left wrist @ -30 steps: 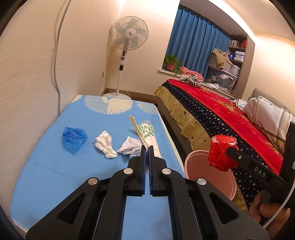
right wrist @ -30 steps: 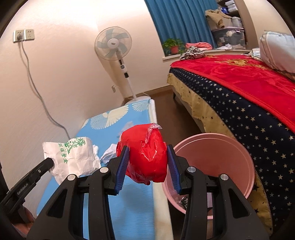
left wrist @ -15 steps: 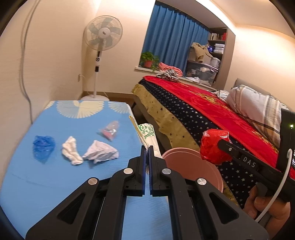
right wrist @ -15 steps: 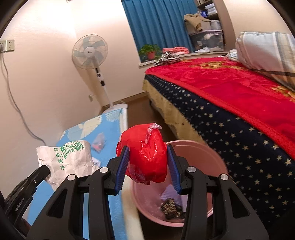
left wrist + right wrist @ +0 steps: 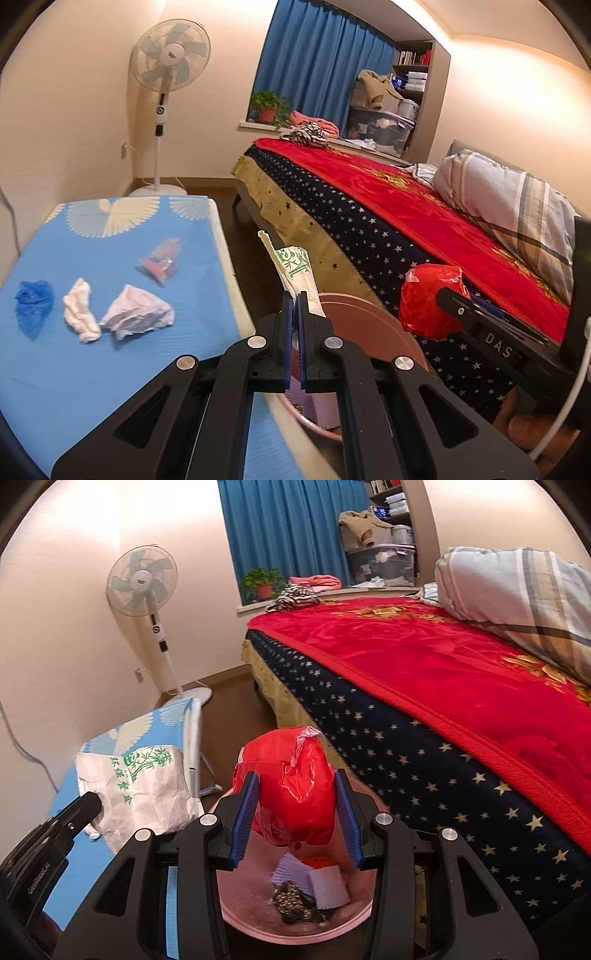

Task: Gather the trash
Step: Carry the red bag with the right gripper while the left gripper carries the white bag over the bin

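bin (image 5: 295, 928) between table (image 5: 110, 369) and bed (image 5: 406, 206), scraps in bin

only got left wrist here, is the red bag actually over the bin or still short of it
Observer: The right wrist view shows the red bag hanging directly above the mouth of the pink bin, with the right gripper clamping it from both sides.
Operator: anything in there already
Observer: Yes. A purple pleated paper, a dark patterned scrap and something orange lie at the bottom.
Operator: and my own load, over it too
Observer: The white paper bag sits left of the rim, apart from the red bag.
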